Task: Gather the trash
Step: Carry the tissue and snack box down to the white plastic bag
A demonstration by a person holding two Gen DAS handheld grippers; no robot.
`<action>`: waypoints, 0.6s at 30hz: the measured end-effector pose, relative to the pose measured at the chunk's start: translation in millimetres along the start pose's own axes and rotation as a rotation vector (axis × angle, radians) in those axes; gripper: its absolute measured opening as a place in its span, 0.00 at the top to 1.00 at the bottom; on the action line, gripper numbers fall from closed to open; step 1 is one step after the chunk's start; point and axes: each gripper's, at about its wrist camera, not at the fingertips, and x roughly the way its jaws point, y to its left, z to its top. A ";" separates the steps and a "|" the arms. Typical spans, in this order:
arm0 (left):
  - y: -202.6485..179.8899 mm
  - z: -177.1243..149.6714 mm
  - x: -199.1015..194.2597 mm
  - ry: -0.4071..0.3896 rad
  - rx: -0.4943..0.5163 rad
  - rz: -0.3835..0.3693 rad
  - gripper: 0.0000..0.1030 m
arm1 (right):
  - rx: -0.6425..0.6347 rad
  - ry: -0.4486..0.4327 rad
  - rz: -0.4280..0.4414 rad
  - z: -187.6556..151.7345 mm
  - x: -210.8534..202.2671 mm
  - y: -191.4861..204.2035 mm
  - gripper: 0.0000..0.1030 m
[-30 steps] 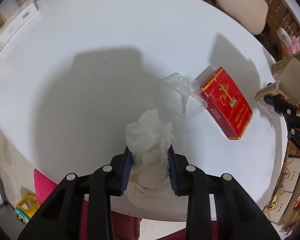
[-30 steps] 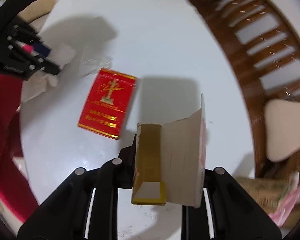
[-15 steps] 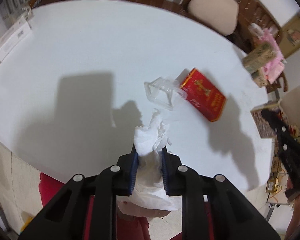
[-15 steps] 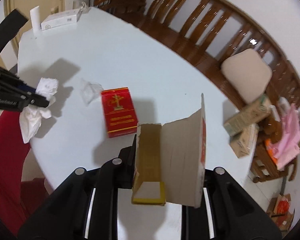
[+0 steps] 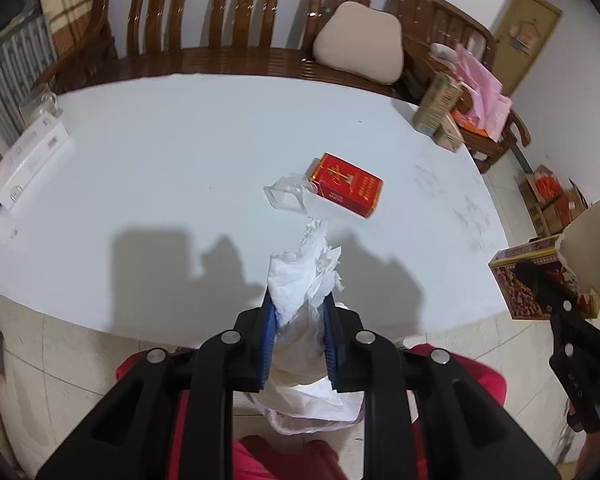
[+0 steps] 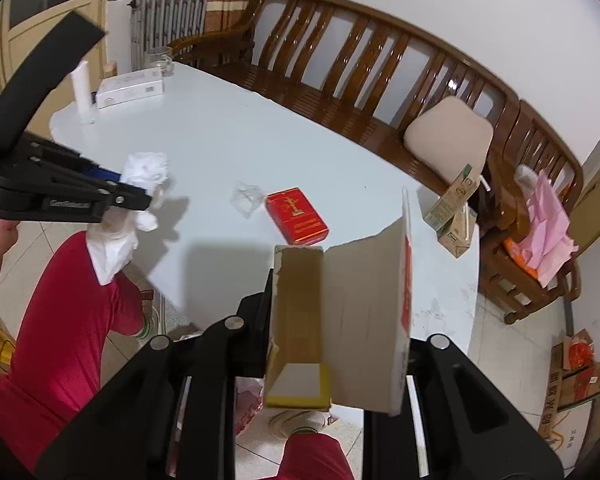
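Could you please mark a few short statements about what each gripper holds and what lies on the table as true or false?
1. The left gripper is shut on the crumpled white tissue. True.
2. The right gripper is empty. False: it is shut on the torn open cardboard box.
3. The red cigarette pack lies flat on the white table. True.
4. The clear plastic wrapper sits at the far end of the table, apart from the red pack. False: it lies right beside the pack, near the middle.
5. The tissue is resting on the table. False: it is lifted, hanging from the gripper near the table's edge.
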 end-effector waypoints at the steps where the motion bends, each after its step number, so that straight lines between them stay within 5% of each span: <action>1: -1.0 -4.8 -3.1 -0.003 0.011 -0.004 0.80 | 0.005 -0.007 0.002 -3.2 -7.2 7.0 0.81; 18: -33.2 -101.2 -16.0 -0.021 0.186 -0.019 0.80 | 0.078 -0.063 0.012 -59.5 -60.3 76.0 0.81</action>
